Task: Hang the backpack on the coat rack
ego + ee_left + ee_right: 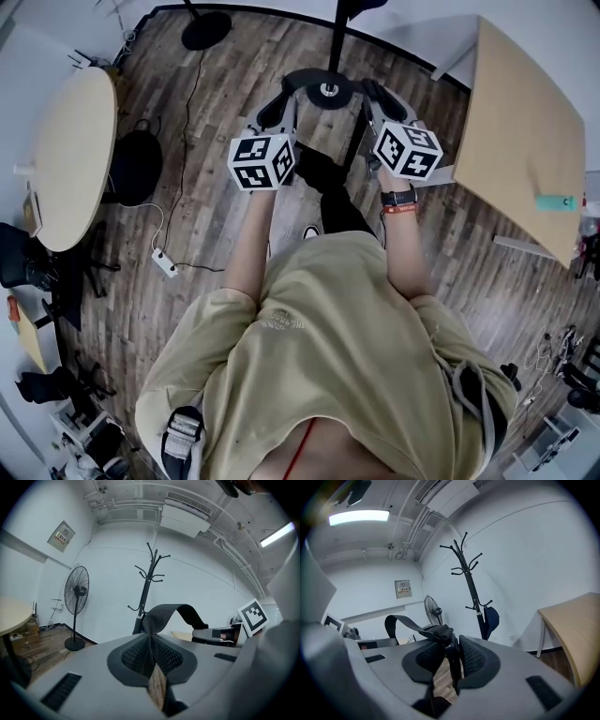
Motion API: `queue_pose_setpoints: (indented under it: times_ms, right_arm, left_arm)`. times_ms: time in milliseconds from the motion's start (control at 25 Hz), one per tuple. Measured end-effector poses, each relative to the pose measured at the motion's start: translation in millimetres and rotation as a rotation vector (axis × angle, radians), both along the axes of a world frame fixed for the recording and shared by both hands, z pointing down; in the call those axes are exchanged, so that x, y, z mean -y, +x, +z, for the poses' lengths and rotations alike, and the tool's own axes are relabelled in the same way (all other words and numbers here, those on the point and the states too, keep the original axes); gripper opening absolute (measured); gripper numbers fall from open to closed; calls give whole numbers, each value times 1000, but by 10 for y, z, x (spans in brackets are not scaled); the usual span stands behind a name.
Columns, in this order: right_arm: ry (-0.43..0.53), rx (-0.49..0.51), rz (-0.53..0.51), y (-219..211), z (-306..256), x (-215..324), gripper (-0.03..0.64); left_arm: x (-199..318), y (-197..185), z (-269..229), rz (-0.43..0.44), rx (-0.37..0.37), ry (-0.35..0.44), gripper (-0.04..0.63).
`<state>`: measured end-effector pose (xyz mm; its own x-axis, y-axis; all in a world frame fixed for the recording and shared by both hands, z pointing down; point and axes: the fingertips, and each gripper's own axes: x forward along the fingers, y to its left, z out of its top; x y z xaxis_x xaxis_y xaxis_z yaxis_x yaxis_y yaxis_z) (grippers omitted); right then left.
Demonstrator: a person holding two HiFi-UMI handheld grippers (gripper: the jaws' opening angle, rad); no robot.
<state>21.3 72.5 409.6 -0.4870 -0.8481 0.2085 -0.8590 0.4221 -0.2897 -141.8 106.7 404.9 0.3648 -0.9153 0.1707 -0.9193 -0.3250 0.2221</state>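
The left gripper (150, 641) and right gripper (455, 648) have fingers (133, 656) clenched on the backpack strap (165, 613). It is soft, limp webbing, best held spread as a loop for the coat rack (149, 581).

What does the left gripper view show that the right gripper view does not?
Left only: the round pale wooden table, at the left edge. Right only: the straight-edged pale wooden table, at the right. Both: the black metal coat rack, the black standing fan and a black woven strap clamped in the jaws.
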Motion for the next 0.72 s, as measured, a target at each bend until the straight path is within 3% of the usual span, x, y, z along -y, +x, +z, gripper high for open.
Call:
queue_pose_setpoints:
  times_ms: [280,720]
  right_arm:
    - [-39,28,-28,38,54,665,95]
    - [-14,47,-48,210,-65,1816,95]
  left_arm:
    - [629,151,103,-5,5,-38,41]
    - [1806,476,-21,21,7,-8,41]
